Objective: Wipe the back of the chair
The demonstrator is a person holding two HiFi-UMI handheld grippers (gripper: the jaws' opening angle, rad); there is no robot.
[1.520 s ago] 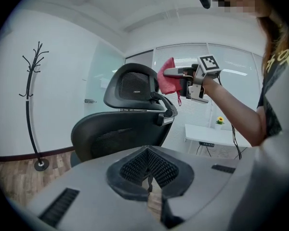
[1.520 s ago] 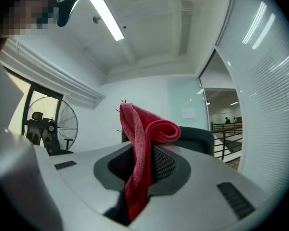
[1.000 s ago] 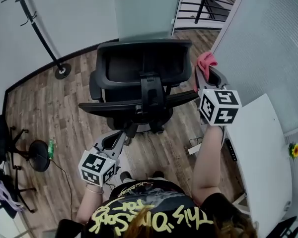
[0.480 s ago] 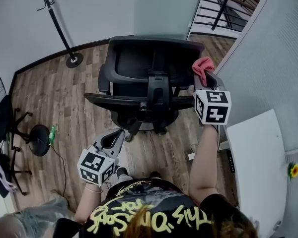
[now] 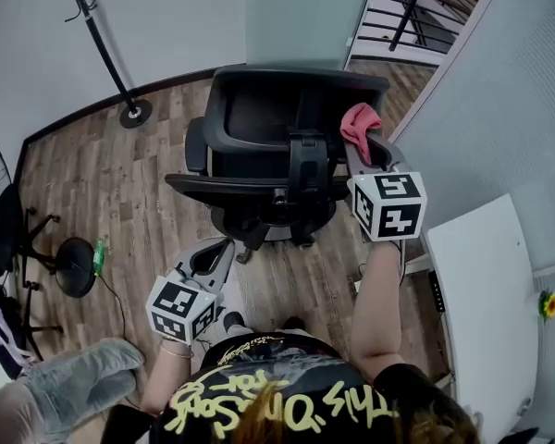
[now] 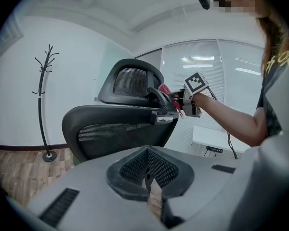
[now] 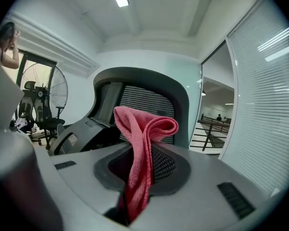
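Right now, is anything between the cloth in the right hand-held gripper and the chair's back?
Nothing visible. The right hand-held gripper holds the pink cloth close to the chair's mesh back, with only open air between them.

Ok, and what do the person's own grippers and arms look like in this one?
The left gripper and right gripper both have smooth grey bodies, with black mesh-textured pads lining the jaws. Each carries a white cube printed with black square markers. The person wears a black short-sleeved T-shirt with yellow lettering, and the forearms are bare.
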